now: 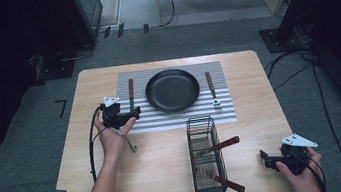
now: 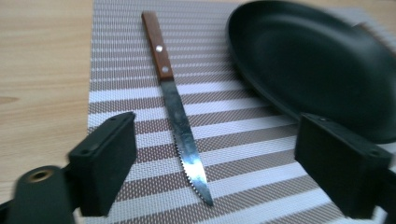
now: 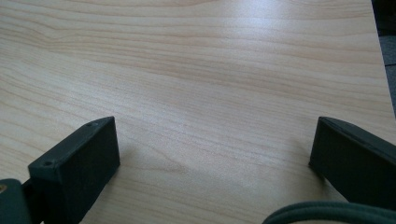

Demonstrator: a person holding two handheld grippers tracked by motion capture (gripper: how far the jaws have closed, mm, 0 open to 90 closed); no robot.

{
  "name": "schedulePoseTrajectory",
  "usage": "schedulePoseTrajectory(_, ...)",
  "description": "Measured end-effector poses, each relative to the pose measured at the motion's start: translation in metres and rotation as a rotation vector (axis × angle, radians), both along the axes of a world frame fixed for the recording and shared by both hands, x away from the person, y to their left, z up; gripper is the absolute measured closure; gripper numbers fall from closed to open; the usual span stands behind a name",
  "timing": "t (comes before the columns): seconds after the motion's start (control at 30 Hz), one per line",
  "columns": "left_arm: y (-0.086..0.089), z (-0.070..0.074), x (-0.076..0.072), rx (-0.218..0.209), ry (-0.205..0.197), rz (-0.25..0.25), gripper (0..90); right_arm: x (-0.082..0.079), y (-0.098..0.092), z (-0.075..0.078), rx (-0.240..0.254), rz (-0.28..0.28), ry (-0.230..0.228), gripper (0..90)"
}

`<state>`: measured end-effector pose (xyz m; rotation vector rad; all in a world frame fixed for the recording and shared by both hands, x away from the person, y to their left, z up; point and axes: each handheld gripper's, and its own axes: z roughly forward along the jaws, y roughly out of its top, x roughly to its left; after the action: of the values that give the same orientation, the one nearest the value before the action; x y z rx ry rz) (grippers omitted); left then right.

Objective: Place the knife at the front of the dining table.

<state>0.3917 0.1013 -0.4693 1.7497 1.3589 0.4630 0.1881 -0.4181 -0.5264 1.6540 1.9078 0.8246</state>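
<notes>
- My left gripper (image 1: 133,115): fingers (image 2: 105,165) spread wide, empty, over the striped woven placemat (image 1: 223,111) beside the wood-handled serrated knife (image 2: 180,121).
- Round black pan (image 1: 172,90): centre of placemat; wood-handled fork (image 1: 212,90) on its far side.
- My right gripper (image 1: 266,159): fingers spread, empty, above the bare pale wooden desk (image 3: 210,84), near the black wire basket (image 1: 205,157) lying on its side.

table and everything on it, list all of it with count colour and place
table: 1, light wood, centre of high view
placemat: 1, grey-white striped, far half of table
plate: 1, black, middle of placemat
knife: 1, wooden handle, on placemat left of plate
fork: 1, wooden handle, on placemat right of plate
wire basket: 1, black, near edge, lying on its side
utensils in basket: 2, wooden handles sticking out
left claw: 1, black, open, by knife
right claw: 1, black, open, over bare table
</notes>
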Motion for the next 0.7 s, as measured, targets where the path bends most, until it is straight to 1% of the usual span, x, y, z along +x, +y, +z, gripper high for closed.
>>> schedulePoseTrajectory(0.03, 0.0, 0.0, 0.0, 0.0, 0.0, 0.0, 8.5, 0.0, 0.0, 0.0, 0.0, 0.0, 0.0, 0.9)
schedulePoseTrajectory(0.07, 0.008, 0.008, -0.009, -0.022, -0.026, 0.01, 7.0, 0.0, 0.0, 0.0, 0.0, 0.0, 0.0, 0.9)
schedulePoseTrajectory(0.13, 0.016, 0.015, -0.019, -0.041, -0.038, 0.008, 2.1, 0.0, 0.0, 0.0, 0.001, -0.001, 0.0, 0.9)
schedulePoseTrajectory(0.17, 0.019, 0.018, -0.024, -0.041, -0.046, 0.008, 2.0, 0.0, 0.0, 0.0, 0.0, 0.0, 0.0, 0.9)
schedulePoseTrajectory(0.2, 0.019, 0.018, -0.024, -0.041, -0.046, 0.008, 1.2, 0.0, 0.0, 0.0, 0.0, 0.0, 0.0, 0.9)
schedulePoseTrajectory(0.23, 0.027, 0.023, -0.035, -0.038, -0.054, 0.023, 0.0, 0.0, 0.0, 0.0, 0.001, -0.001, 0.0, 0.9)
schedulePoseTrajectory(0.3, 0.035, 0.025, -0.046, -0.045, -0.06, 0.03, 0.0, 0.0, 0.0, 0.0, 0.0, 0.0, 0.0, 0.9)
schedulePoseTrajectory(0.33, 0.039, 0.026, -0.051, -0.041, -0.065, 0.033, 0.0, 0.0, 0.0, 0.0, 0.001, -0.001, 0.0, 0.9)
schedulePoseTrajectory(0.37, 0.039, 0.026, -0.051, -0.041, -0.065, 0.033, 0.0, 0.0, 0.0, 0.0, 0.001, -0.001, 0.0, 0.9)
schedulePoseTrajectory(0.4, 0.047, 0.026, -0.061, -0.03, -0.066, 0.033, 0.0, 0.0, 0.0, 0.0, 0.0, 0.0, 0.0, 0.9)
schedulePoseTrajectory(0.43, 0.05, 0.025, -0.067, -0.028, -0.067, 0.033, 0.0, 0.0, 0.0, 0.0, 0.0, 0.0, 0.0, 0.9)
schedulePoseTrajectory(0.5, 0.058, 0.022, -0.076, -0.013, -0.066, 0.034, 0.0, 0.0, 0.0, 0.0, 0.0, 0.0, 0.0, 0.9)
schedulePoseTrajectory(0.53, 0.058, 0.022, -0.076, -0.013, -0.066, 0.034, 0.0, 0.0, 0.0, 0.0, 0.0, 0.0, 0.0, 0.9)
schedulePoseTrajectory(0.57, 0.067, 0.017, -0.085, -0.02, -0.06, 0.036, 0.0, 0.0, 0.0, 0.0, 0.0, 0.0, 0.0, 0.9)
schedulePoseTrajectory(0.6, 0.072, 0.015, -0.089, -0.022, -0.057, 0.039, 0.0, 0.0, 0.0, 0.0, 0.0, 0.0, 0.002, 0.9)
schedulePoseTrajectory(0.63, 0.078, 0.012, -0.094, -0.038, -0.052, 0.043, 0.0, 0.0, 0.0, 0.0, -0.001, 0.001, 0.001, 0.9)
schedulePoseTrajectory(0.67, 0.078, 0.012, -0.094, -0.038, -0.052, 0.043, 0.0, 0.0, 0.0, 0.0, -0.001, 0.001, 0.001, 0.9)
schedulePoseTrajectory(0.7, 0.085, 0.007, -0.1, -0.05, -0.045, 0.047, 0.0, 0.0, 0.0, 0.0, -0.001, 0.0, 0.001, 0.9)
